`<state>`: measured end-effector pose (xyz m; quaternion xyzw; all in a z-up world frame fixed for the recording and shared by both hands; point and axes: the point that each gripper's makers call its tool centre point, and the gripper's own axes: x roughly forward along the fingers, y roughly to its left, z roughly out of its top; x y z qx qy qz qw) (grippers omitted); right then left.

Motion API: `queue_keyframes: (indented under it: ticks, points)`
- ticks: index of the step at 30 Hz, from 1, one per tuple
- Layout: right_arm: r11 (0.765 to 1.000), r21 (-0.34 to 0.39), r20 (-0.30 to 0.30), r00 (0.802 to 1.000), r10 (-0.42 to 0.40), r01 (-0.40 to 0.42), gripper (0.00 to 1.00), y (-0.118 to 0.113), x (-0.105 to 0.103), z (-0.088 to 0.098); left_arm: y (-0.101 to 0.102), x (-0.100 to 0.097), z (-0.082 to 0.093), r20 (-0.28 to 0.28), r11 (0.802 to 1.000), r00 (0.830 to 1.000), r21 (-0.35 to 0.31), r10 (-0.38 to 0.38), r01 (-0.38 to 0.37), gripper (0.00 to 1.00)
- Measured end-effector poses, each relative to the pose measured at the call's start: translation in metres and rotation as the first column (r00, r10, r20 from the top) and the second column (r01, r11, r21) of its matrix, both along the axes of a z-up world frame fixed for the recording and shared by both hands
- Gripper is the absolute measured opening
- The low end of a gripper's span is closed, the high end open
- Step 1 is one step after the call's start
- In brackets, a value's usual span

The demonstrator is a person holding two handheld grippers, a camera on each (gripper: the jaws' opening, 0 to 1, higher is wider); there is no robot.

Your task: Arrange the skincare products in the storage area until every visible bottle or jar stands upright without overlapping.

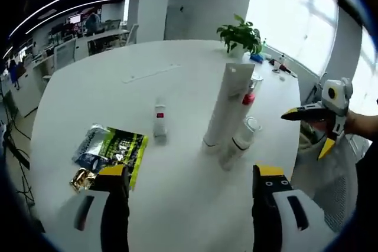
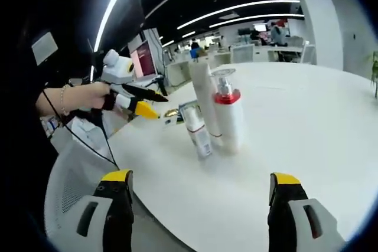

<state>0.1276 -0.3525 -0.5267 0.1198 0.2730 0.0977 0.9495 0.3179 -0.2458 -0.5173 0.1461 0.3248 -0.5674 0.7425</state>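
Skincare products: tall smooth white tube, red-collared pump bottle upright on glossy round table. Both claws wide, empty.

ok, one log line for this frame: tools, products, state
left tool open, empty | right tool open, empty | tall white tube, pump bottle upright, clustered | small white bottle apart | green packet flat

The left gripper view is taken from above the near edge of the white table, facing across it toward the windows. The right gripper view is taken lower, from the opposite edge, facing the office interior. The tall white tube and the red-collared pump bottle are shared by both views, at moderate range.
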Motion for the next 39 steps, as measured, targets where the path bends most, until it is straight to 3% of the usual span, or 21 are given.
queue_keyframes:
  ticks: [8,17,23,39]
  points:
    - [1.000,0.008,-0.021,1.000,-0.015,0.015,0.97,-0.003,-0.001,-0.005,-0.032,0.031,-0.028,-0.007,0.999,1.000,0.054,0.006,-0.006,0.70]
    - [0.999,0.011,-0.029,0.999,-0.040,0.040,0.97,-0.006,0.000,-0.006,-0.057,0.046,-0.041,0.001,0.997,1.000,0.071,-0.018,0.018,0.60]
    - [0.999,0.005,-0.036,0.998,-0.047,0.048,0.97,-0.007,-0.001,-0.008,-0.072,0.060,-0.054,-0.027,0.995,1.000,0.102,-0.001,0.003,0.54]
    - [0.997,0.020,-0.048,0.996,-0.069,0.070,0.97,-0.010,-0.001,-0.009,-0.102,0.078,-0.072,-0.019,0.983,1.000,0.186,0.001,0.003,0.46]
